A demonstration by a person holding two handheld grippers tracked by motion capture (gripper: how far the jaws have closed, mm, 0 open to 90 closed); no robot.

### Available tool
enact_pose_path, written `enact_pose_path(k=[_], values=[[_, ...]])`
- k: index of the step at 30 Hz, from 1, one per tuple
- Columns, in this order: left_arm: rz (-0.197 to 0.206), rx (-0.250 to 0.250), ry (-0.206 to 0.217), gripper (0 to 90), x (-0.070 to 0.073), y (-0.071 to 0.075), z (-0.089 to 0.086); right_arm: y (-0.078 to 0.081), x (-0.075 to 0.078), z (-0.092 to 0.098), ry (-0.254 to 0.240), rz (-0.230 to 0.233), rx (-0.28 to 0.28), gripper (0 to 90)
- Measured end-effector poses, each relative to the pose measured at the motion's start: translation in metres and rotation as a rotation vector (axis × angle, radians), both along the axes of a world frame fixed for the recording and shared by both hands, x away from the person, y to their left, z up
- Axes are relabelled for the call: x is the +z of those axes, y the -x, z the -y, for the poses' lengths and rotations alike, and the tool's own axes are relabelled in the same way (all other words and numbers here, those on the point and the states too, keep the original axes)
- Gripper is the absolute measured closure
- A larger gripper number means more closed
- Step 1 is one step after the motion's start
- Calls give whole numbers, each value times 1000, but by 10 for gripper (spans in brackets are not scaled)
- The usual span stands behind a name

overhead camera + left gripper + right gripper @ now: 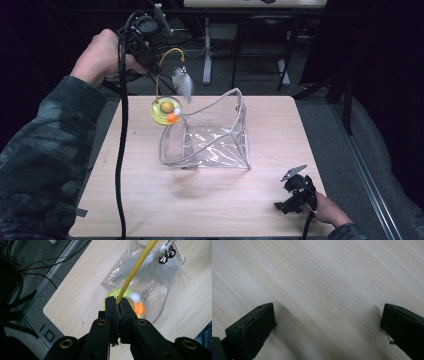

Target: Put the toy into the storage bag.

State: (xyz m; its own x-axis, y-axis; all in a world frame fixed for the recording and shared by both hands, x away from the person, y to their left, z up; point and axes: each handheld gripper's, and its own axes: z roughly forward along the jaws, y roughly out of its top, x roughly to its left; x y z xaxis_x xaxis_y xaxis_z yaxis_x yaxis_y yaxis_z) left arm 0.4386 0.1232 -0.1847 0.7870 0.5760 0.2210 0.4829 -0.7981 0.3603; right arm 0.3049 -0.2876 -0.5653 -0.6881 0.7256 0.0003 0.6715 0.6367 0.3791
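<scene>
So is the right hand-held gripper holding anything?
No, the right hand-held gripper has its jaws wide apart with just bare wooden table between them.

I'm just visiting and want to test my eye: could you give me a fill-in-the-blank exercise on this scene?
1. The left gripper is shut on the toy's ____ wire.
2. The toy's feather is ____ in colour.
3. The clear pouch lies on the ____ table.
4. The right gripper has its jaws ____.

Missing words: yellow; white; wooden; open
</scene>
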Motion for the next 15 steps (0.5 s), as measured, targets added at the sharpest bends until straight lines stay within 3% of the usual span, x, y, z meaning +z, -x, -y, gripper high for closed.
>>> enact_pose_path(k=[15], values=[[-55,-60,12,883,-28,-8,32,0,0,0,-2,0,-5,0]])
